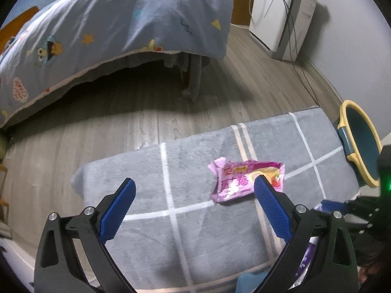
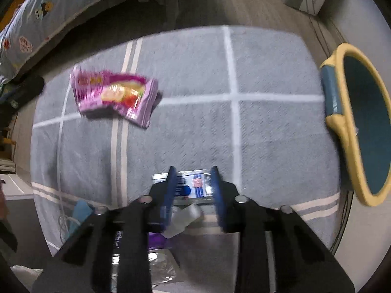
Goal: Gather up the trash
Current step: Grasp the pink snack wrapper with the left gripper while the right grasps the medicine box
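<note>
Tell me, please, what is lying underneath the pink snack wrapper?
The pink snack wrapper lies on the grey checked rug, across its white lines. Whatever is directly beneath the wrapper is covered, so anything smaller there cannot be seen.

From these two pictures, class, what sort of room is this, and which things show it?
Most likely a bedroom in a home. A bed with a cartoon-print quilt hangs over the wood floor, a grey checked rug lies beside it, and a small yellow-rimmed bin stands at the rug's edge.

Open rug (image 2: 268, 73) between pink wrapper (image 2: 114, 95) and bin (image 2: 342, 122); nothing stands in that stretch.
</note>
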Motion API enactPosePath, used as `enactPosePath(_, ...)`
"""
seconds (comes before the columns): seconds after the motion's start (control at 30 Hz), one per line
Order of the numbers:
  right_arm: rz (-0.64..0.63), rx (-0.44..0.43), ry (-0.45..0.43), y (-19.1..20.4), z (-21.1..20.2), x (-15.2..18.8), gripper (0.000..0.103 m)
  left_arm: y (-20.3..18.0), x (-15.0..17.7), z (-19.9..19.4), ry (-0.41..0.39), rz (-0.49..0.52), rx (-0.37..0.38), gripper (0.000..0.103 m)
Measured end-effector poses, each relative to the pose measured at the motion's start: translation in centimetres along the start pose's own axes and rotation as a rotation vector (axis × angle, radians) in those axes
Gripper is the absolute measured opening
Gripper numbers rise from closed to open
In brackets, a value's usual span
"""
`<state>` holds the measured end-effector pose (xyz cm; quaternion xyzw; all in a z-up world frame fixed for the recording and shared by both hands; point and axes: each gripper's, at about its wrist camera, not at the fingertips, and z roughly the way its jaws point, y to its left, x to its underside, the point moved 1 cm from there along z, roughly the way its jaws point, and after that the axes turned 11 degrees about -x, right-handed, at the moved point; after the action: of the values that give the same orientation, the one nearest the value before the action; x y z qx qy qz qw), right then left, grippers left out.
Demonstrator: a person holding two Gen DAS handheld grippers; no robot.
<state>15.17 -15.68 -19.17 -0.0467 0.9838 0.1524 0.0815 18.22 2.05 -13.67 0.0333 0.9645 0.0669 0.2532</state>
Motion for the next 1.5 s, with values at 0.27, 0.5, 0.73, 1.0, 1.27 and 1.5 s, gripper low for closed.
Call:
enactPosePath(0.27,0.012,-0.11,0.035,-0.1,-0.3,0.6,0.062,-2.5,-0.8,3.0,0.023,0.101,0.035,0.096)
enactPosePath(0.5,-0.086,-0.053,0.077,2.1,0.9,1.0,0.062,-2.8,-0.9,6.5,0.131,0.103,0.09,0.074)
enactPosePath(0.73,-0.136,0.012,0.095,3.4,2.2,0.8,0.057,-3.3,-0.7,7.0,0.157,0.135,0.148,0.011)
enactPosePath(1.0,-0.098,-0.017,0.045,1.9,0.0,0.1,0.056,-3.5,-1.2,4.9,0.095,0.138,0.152,0.007)
enactPosePath(1.27,-0.034,-0.042,-0.097,0.4,-5.6,-1.3,0.056,-3.6,-2.5,1.8,-0.016,0.147,0.122,0.007)
enactPosePath(1.5,0.01,-0.037,-0.265,-3.1,-12.2,-4.5,0.056,-3.4,-4.0,-1.0,-0.092,0.129,0.085,0.007)
